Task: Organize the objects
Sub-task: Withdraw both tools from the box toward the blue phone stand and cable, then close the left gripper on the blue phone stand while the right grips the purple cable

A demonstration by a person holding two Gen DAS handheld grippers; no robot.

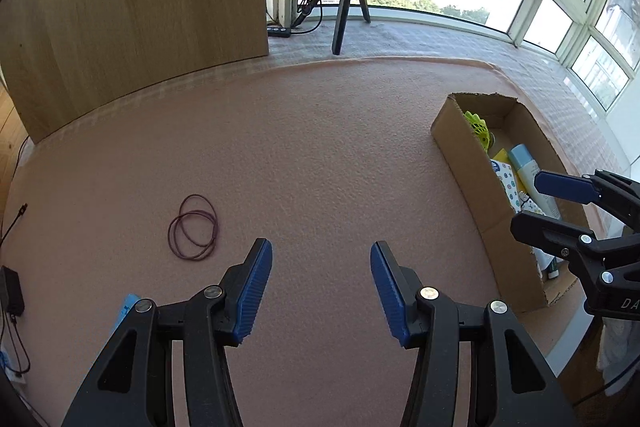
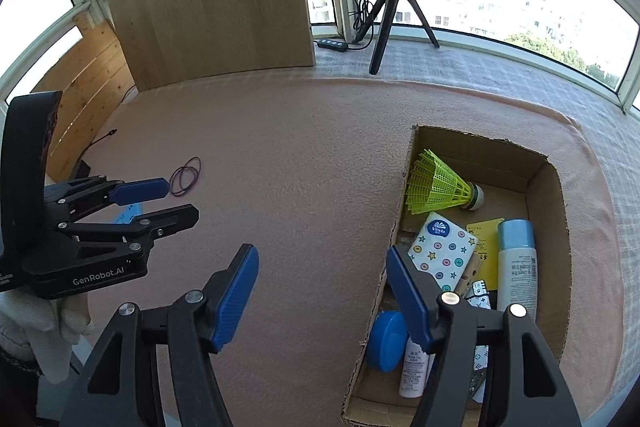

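Purple rubber bands (image 1: 194,227) (image 2: 185,177) lie looped on the pink mat. A cardboard box (image 1: 472,179) (image 2: 480,157) on the right holds a yellow-green shuttlecock (image 2: 440,187), a starred tissue pack (image 2: 444,247), a pale blue-capped spray bottle (image 2: 516,259), a blue round lid (image 2: 386,339) and a white tube (image 2: 414,367). My left gripper (image 1: 320,255) (image 2: 180,203) hovers open and empty over the mat, right of the rubber bands. My right gripper (image 2: 322,259) (image 1: 528,205) is open and empty at the box's near left wall.
A flat light-blue item (image 2: 130,213) lies on the mat by the left gripper. A wooden panel (image 1: 140,7) stands at the back left. A ring light on a tripod (image 1: 348,7) stands on the window ledge. Cables and a black adapter (image 1: 10,291) lie at the mat's left edge.
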